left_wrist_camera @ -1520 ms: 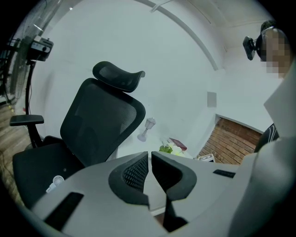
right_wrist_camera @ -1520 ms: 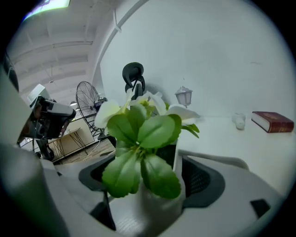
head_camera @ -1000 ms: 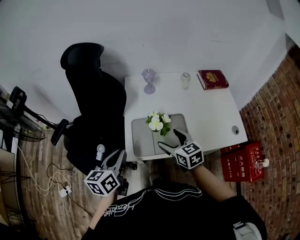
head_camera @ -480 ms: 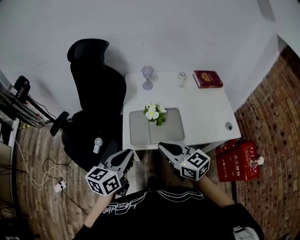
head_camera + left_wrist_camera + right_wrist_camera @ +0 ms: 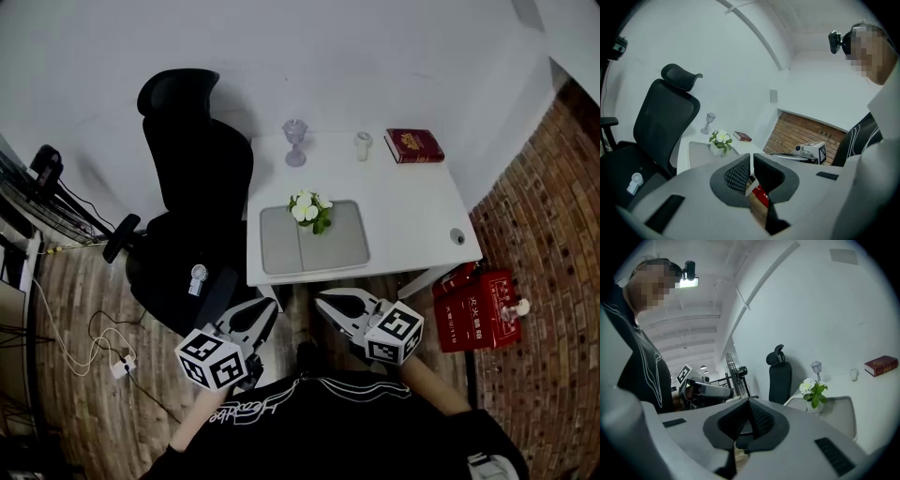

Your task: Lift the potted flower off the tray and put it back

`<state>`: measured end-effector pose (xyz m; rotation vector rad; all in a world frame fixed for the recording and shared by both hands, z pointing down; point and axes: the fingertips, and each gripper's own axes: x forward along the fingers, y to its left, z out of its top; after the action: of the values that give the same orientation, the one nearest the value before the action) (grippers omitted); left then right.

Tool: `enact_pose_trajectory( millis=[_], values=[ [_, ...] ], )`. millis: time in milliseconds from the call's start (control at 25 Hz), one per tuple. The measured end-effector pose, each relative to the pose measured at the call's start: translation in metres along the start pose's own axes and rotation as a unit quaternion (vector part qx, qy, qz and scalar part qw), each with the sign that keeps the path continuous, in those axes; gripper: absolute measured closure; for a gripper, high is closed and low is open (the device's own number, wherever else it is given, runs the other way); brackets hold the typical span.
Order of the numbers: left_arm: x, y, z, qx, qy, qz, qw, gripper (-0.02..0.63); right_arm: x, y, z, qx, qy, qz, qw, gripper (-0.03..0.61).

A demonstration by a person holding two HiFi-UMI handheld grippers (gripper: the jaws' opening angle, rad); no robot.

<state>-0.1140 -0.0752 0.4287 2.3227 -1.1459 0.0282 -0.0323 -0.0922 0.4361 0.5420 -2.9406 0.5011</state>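
The potted flower (image 5: 309,211) stands upright on the grey tray (image 5: 333,251), at the tray's far edge and about midway along it, and nothing touches it. It looks like a small white pot under white blooms and green leaves. I judge it light, with a stiff, smooth pot that may slip. The petals and stems are soft and would bruise. The place to take hold is the pot's wall, low down and from 2 opposite sides, under the foliage. Because it is top-heavy with leaves, it should be lifted straight up and kept level.

The tray lies on the white bench (image 5: 417,220) near its front edge. Both tools sit well short of the bench, close to the person's body. The left hand-held gripper (image 5: 266,306) has its pads all but together, with only a thin slit between them and nothing in it. The right hand-held gripper (image 5: 323,302) has its jaws fully together and holds nothing.

Along the far side of the bench stand 1 clear goblet (image 5: 295,142), 1 small cup (image 5: 363,145) and a red book (image 5: 413,145). The book has gilt on its cover. The red boxes (image 5: 473,314) on the floor carry pale print. Both are probably lettering, but too small to read. A black office chair (image 5: 192,187) stands beside the bench.
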Motion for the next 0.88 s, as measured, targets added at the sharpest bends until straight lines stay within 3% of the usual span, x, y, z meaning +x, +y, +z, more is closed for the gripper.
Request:
enact_pose_trajectory(
  millis=[400, 880],
  values=[
    [0.0, -0.011, 0.0, 0.01, 0.001, -0.007, 0.9999, 0.568, -0.018, 0.001, 0.009, -0.005, -0.017, -0.013, 1.0, 0.577],
    [0.022, 0.004, 0.01, 0.006, 0.005, -0.006, 0.9999, 0.568, -0.009, -0.023, 0.01, 0.005, -0.016, -0.008, 1.0, 0.577]
  ],
)
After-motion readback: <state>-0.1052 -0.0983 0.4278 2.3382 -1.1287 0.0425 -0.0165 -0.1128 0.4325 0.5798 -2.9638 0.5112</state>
